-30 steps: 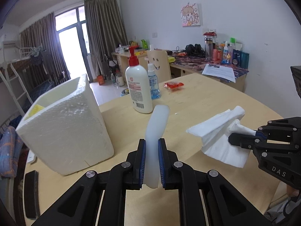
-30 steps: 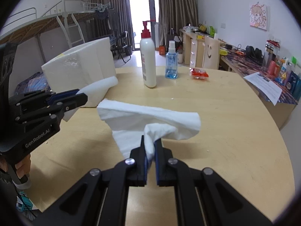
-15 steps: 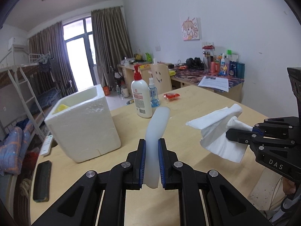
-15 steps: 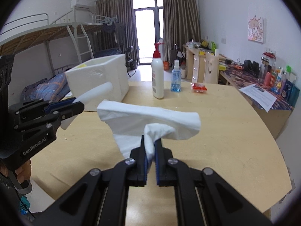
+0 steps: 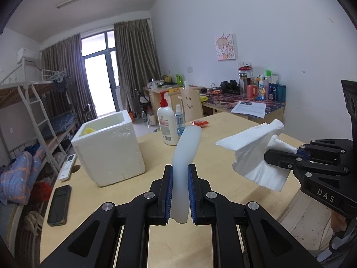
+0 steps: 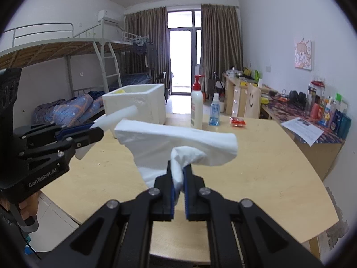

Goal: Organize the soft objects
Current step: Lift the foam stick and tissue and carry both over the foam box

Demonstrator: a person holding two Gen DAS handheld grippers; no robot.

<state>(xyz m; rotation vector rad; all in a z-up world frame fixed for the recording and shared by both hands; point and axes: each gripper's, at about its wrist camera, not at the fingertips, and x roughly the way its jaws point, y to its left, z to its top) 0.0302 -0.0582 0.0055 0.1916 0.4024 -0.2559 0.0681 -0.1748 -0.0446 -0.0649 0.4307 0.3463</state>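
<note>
My left gripper is shut on a white foam strip that curves up and away from its pads. That same gripper and foam strip show at the left of the right wrist view. My right gripper is shut on a crumpled white tissue, held in the air above the wooden table. From the left wrist view the right gripper and its tissue hang at the right. A white styrofoam box stands on the table at the left, with something yellow inside.
A pump bottle, a blue spray bottle and a red packet stand at the table's far side. A black phone and a white remote lie near the left edge. Desks, a chair and bunk beds lie beyond.
Both grippers have drawn back and risen from the table, each keeping its hold. The box and bottles look smaller and farther away, and more of the room shows.
</note>
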